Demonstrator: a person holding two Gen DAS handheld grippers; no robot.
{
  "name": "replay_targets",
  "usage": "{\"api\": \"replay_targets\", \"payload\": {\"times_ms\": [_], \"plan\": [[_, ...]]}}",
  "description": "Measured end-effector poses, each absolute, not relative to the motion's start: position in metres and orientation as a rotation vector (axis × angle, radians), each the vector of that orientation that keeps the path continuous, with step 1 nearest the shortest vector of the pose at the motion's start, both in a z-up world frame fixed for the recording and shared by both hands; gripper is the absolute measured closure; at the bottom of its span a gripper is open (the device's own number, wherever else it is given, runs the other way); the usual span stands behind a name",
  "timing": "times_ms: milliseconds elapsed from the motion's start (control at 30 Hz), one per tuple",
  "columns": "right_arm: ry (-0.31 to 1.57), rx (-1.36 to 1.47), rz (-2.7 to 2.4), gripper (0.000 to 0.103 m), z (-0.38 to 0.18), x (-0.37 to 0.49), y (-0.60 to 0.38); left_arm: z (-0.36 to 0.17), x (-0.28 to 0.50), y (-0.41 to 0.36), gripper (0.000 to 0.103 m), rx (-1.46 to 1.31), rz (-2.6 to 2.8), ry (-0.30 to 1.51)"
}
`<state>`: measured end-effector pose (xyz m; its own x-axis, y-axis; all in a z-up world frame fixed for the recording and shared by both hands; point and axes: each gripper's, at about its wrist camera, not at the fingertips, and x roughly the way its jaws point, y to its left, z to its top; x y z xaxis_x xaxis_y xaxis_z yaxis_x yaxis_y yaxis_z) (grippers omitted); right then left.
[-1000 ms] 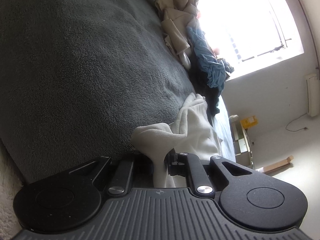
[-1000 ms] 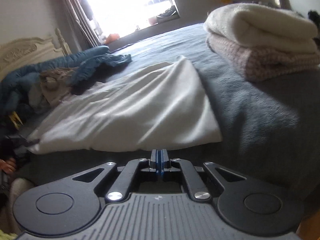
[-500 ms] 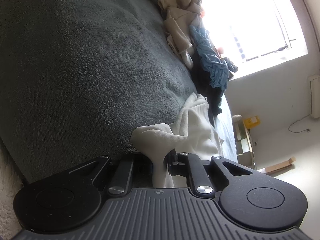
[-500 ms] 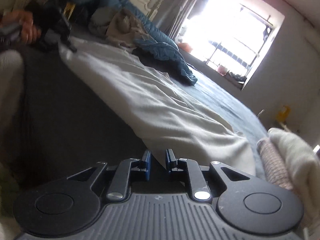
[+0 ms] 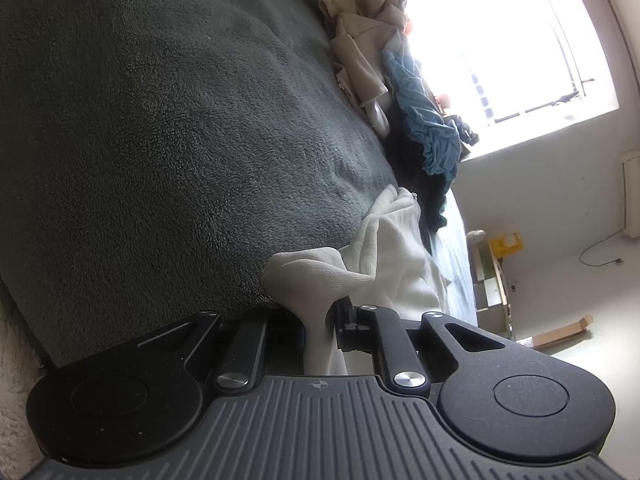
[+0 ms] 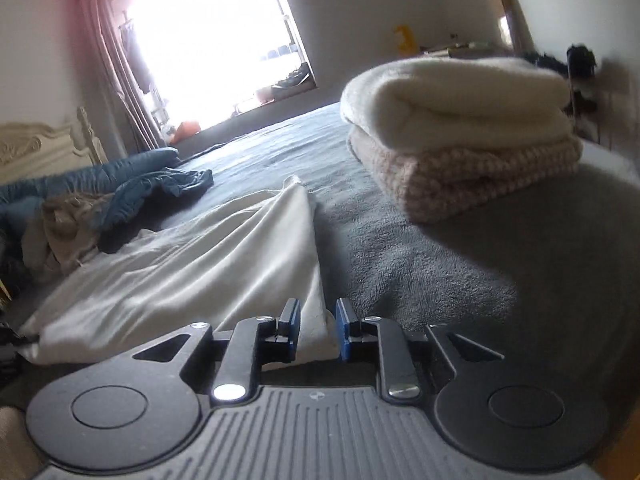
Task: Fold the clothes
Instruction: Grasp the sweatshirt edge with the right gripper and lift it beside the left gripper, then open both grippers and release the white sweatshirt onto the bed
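Partly hidden, left tool [image 5: 320, 320] pinches white garment [image 5: 384, 264]; right tool [image 6: 317, 330] just opening around its corner.

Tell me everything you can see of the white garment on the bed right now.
The white garment is soft, fleecy-looking cloth, spread long and wrinkled across the grey blanket. One end is bunched and clamped in the left gripper. At the other end, a corner sits between the blue pads of the right gripper, whose jaws have just been opening and do not press it. What kind of garment it is cannot be told.

Blown-out window [image 6: 212, 36], blurred dark object [image 6: 582, 68] at right edge
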<state>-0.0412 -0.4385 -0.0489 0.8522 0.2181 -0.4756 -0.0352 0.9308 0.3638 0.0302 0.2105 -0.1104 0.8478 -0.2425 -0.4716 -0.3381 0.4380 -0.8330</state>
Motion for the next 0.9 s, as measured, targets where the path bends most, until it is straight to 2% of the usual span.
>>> {"api": "replay_targets", "payload": {"times_ms": [133, 400, 500, 533, 567, 733, 900], "plan": [[0.589, 0.427, 0.193, 0.079, -0.062, -0.024, -0.449, -0.111, 0.029, 0.209, 0.091, -1.135, 0.067, 0.584], [0.553, 0.464, 0.311, 0.081, -0.066, -0.025, -0.453, -0.112, 0.031, 0.207, 0.091, -1.131, 0.074, 0.583], [0.585, 0.434, 0.297, 0.086, -0.071, -0.016, -0.447, -0.111, 0.032, 0.207, 0.091, -1.13, 0.077, 0.582], [0.595, 0.394, 0.285, 0.095, -0.072, -0.014, -0.442, -0.111, 0.032, 0.206, 0.091, -1.129, 0.079, 0.581], [0.601, 0.32, 0.253, 0.098, -0.071, -0.015, -0.432, -0.11, 0.032, 0.206, 0.091, -1.124, 0.081, 0.58], [0.558, -0.106, 0.093, 0.101, -0.054, -0.031, -0.385, -0.109, 0.035, 0.205, 0.091, -1.118, 0.086, 0.577], [0.419, -0.318, 0.052, 0.101, -0.014, -0.05, -0.365, -0.108, 0.038, 0.207, 0.092, -1.11, 0.075, 0.579]]}}
